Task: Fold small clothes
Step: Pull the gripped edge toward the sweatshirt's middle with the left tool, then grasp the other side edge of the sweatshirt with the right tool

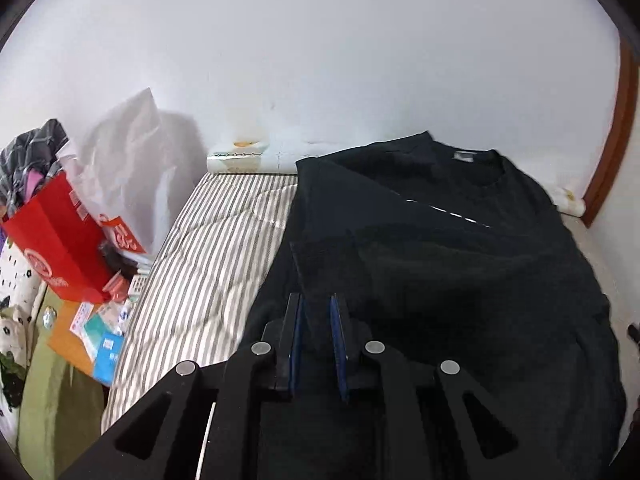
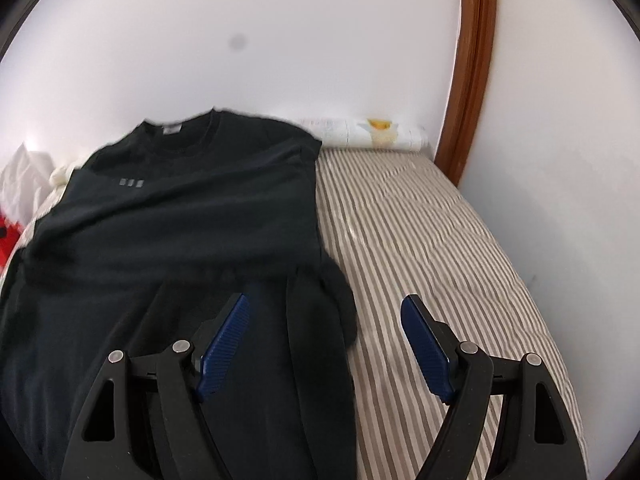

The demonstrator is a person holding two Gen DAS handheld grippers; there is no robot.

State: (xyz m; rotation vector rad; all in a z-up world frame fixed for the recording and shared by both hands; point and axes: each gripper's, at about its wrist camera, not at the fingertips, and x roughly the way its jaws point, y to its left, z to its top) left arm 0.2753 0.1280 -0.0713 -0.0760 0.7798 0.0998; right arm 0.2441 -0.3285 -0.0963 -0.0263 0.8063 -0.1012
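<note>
A black T-shirt (image 1: 460, 248) lies face up on the striped bed, collar toward the wall, with both sleeves folded in over its body. My left gripper (image 1: 316, 304) is nearly closed, its blue pads pinching a fold of the shirt's left side. In the right wrist view the same shirt (image 2: 180, 216) fills the left half. My right gripper (image 2: 325, 304) is wide open and empty, low over the shirt's right edge, with its left finger (image 2: 226, 340) above the cloth and its right finger (image 2: 424, 344) above the bedding.
The striped mattress (image 2: 420, 232) runs to a white wall. A rolled printed cloth (image 2: 376, 132) lies at the head. A red paper bag (image 1: 60, 240), a white plastic bag (image 1: 128, 168) and loose packets sit left of the bed. A brown door frame (image 2: 472, 72) stands at the right.
</note>
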